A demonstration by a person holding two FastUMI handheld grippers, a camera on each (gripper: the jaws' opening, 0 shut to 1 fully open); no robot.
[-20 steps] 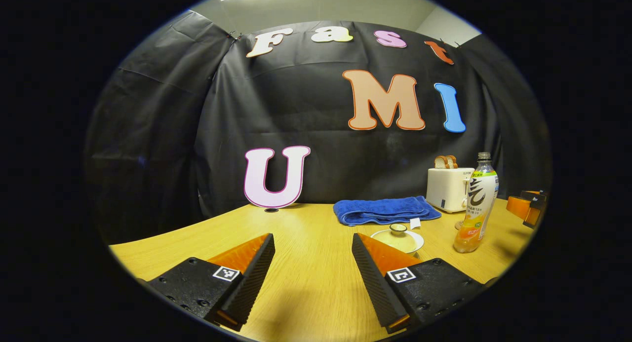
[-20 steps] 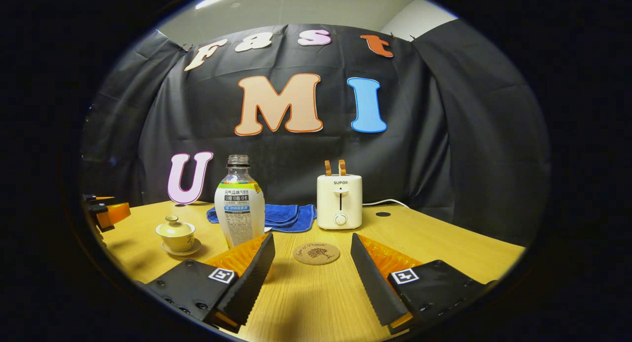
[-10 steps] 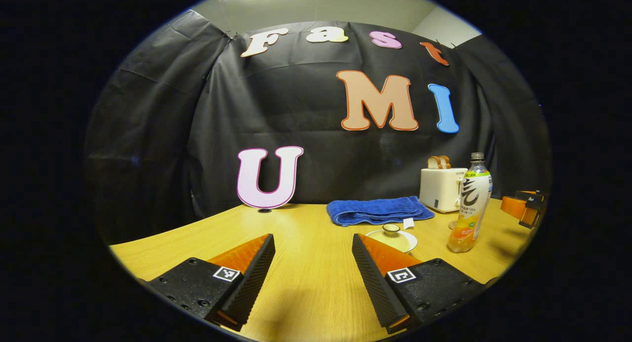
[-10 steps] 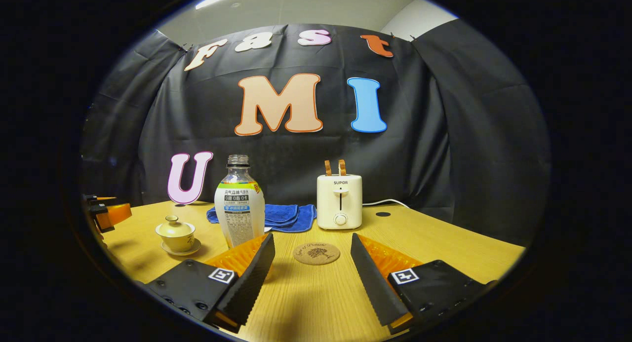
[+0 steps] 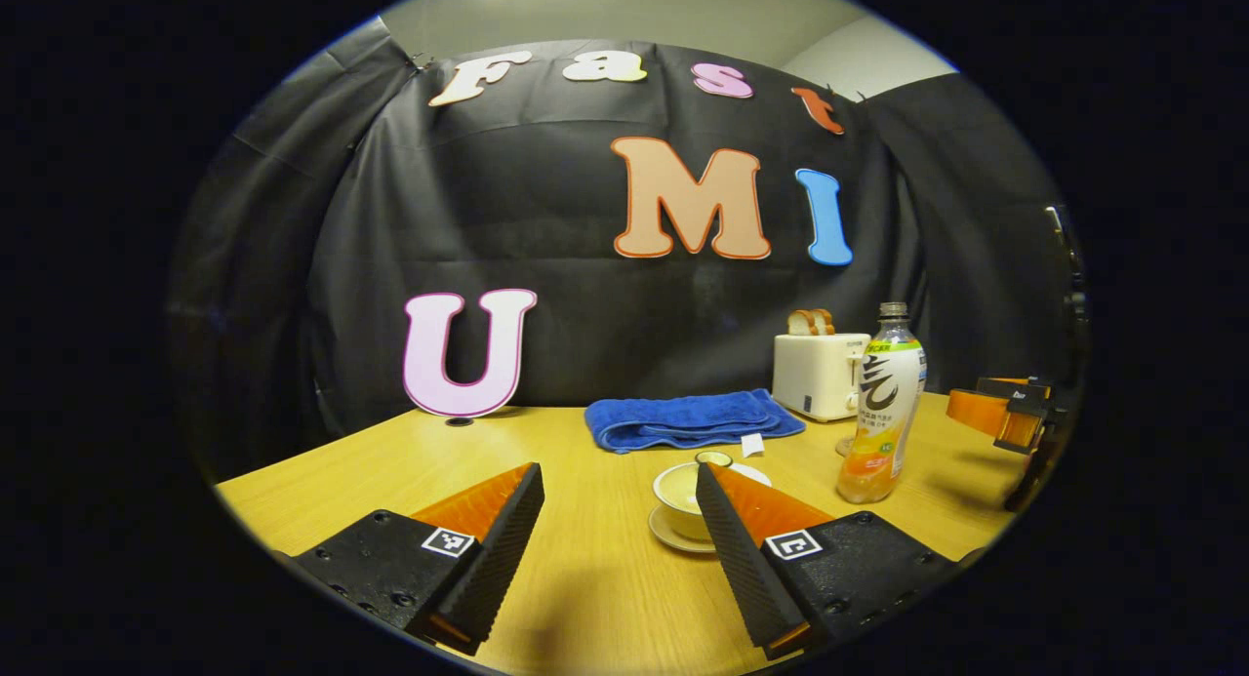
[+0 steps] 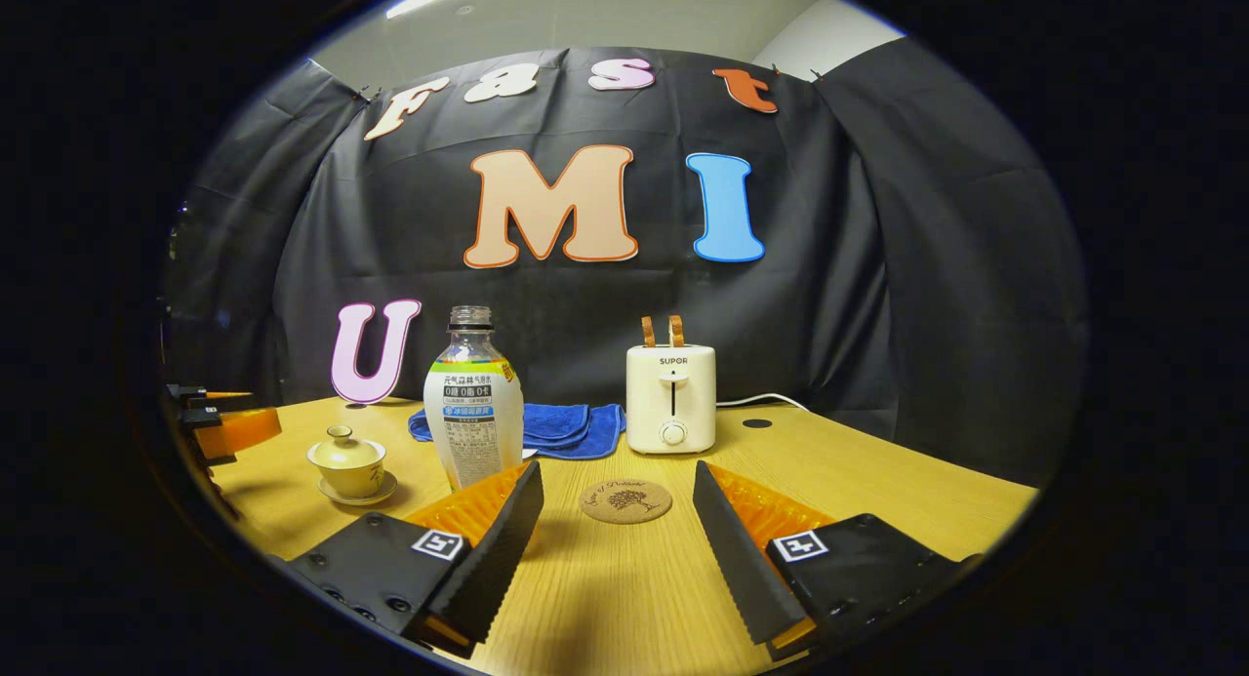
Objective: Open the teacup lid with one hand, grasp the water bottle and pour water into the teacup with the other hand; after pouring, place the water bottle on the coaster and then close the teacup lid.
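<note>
A pale yellow lidded teacup (image 5: 675,496) stands on its saucer, just beyond my left gripper's right finger, which hides part of it. My left gripper (image 5: 617,476) is open with nothing between its fingers. In the right gripper view the teacup (image 6: 348,464) sits at the left with its lid on, and the left gripper (image 6: 222,428) is beside it. The uncapped water bottle (image 6: 472,415) stands upright behind my right gripper's left finger. My right gripper (image 6: 617,473) is open and holds nothing. A round cork coaster (image 6: 625,500) lies just ahead of it. The bottle (image 5: 881,413) stands right of the teacup.
A folded blue towel (image 6: 571,428) lies at the back of the wooden table (image 6: 878,481). A white toaster (image 6: 671,398) with bread slices stands beside it, its cord trailing right. The right gripper (image 5: 1005,415) appears at the far right of the left gripper view.
My left gripper has moved toward the teacup, which now sits closer and lower, by its right finger. The right gripper has not moved.
</note>
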